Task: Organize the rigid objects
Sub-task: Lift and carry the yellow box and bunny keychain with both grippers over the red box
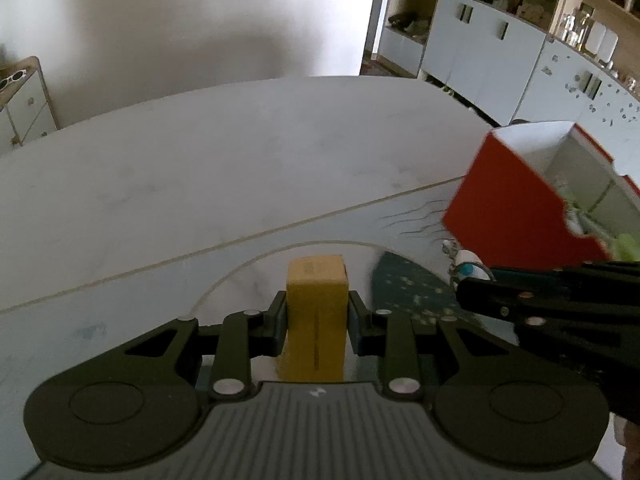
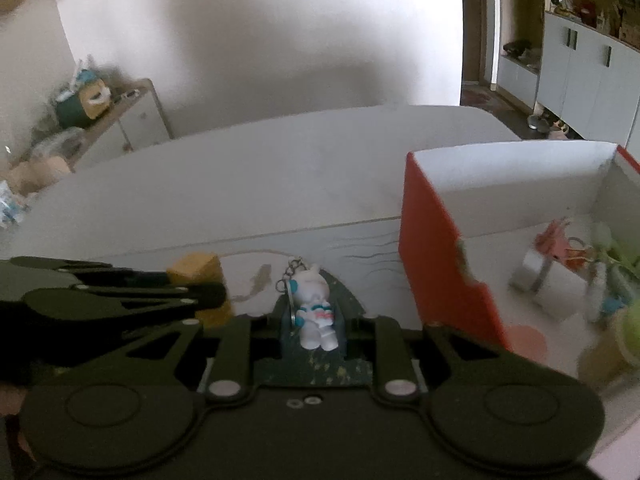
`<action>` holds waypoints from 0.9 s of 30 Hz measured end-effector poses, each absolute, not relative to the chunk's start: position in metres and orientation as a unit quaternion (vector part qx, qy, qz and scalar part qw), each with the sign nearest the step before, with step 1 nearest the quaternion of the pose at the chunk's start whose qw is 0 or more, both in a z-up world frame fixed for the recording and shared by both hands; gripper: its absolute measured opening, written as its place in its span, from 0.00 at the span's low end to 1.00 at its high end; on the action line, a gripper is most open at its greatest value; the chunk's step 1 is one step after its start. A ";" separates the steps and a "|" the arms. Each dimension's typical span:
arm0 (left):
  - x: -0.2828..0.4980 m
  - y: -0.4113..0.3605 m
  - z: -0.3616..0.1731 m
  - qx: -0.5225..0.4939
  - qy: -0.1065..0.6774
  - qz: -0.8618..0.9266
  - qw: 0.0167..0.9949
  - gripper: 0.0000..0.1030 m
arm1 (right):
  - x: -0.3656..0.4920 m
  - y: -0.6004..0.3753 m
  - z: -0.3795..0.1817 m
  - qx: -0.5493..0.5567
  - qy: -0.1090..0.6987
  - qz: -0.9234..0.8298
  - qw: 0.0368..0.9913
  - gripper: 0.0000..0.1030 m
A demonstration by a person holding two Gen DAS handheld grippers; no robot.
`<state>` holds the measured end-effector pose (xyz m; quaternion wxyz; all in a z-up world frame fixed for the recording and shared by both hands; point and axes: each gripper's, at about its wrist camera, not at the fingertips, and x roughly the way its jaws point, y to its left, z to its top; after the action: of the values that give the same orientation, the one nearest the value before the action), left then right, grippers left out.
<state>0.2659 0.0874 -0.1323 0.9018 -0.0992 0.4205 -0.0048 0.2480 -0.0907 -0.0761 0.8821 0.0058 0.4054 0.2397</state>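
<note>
Left gripper (image 1: 316, 312): jaws clamped on yellow block (image 1: 316, 304). Right gripper (image 2: 316, 328): jaws narrow around white figurine keychain (image 2: 316, 308), grip uncertain. Red box (image 2: 440, 264) right of jaws. Risk: chain snagging, figurine slipping from a shallow pinch.

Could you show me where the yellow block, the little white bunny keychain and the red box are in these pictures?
yellow block (image 1: 316, 312): left wrist view, on its front face between the fingers.
white bunny keychain (image 2: 314, 304): right wrist view, on the figure's body.
red box (image 2: 444, 264): right wrist view, on its red outer side wall.
</note>
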 end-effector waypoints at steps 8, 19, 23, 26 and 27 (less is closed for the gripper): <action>0.240 0.066 -0.093 -0.101 0.406 -0.021 0.908 0.28 | 0.225 -0.130 -0.035 0.028 0.378 0.252 0.891 0.21; 0.228 0.049 -0.059 -0.100 0.390 -0.032 0.915 0.14 | 0.214 -0.180 -0.021 0.037 0.361 0.256 0.896 0.21; 0.225 0.050 -0.071 -0.107 0.410 -0.026 0.906 0.14 | 0.210 -0.199 -0.025 0.044 0.367 0.256 0.893 0.21; 0.220 0.036 -0.083 -0.093 0.417 -0.042 0.903 0.15 | 0.205 -0.212 -0.028 0.047 0.372 0.254 0.892 0.21; 0.220 0.030 -0.089 -0.089 0.423 -0.043 0.901 0.15 | 0.204 -0.215 -0.029 0.047 0.373 0.252 0.892 0.21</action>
<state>0.2195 0.0301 -0.0887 0.9009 -0.0886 0.4227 -0.0434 0.2042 -0.2155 -0.0294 0.8916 0.0469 0.3730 0.2523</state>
